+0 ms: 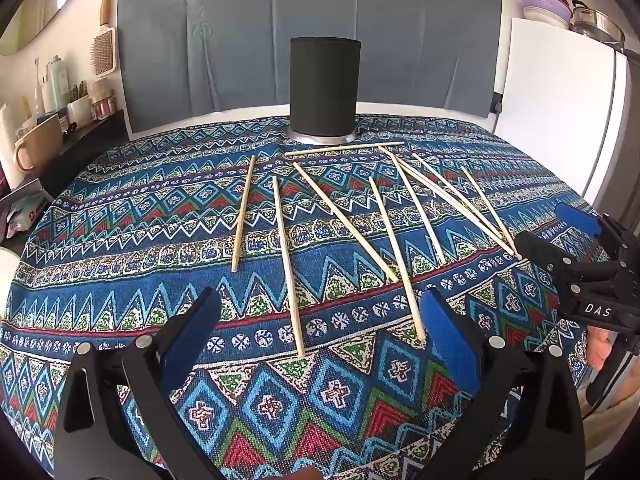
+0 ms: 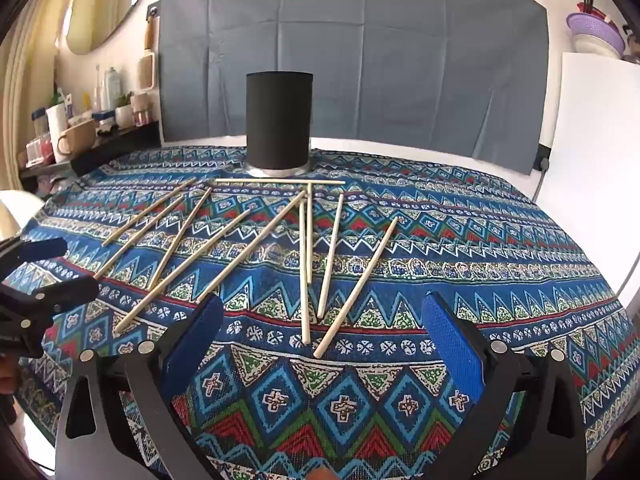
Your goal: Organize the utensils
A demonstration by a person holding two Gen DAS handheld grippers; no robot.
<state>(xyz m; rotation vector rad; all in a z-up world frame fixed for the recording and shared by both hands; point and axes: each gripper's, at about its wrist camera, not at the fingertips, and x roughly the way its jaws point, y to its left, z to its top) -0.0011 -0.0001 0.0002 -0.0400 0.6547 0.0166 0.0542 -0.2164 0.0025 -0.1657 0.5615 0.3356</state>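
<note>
Black holder (image 1: 323,88) hides its inside; chopsticks (image 1: 286,264) lie scattered.

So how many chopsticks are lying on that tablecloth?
10 chopsticks: one crosswise before the black cylinder, five fanned left, four right of them. Overlaps could hide another.

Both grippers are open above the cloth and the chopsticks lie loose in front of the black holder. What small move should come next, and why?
Probably lower the right gripper onto the nearest chopstick and close on it. Both that gripper and the left gripper are open and hold nothing, every stick lies loose on the patterned cloth, and the black holder stands upright behind them. This stick lies apart from the others, its near end between the open fingers.
</note>
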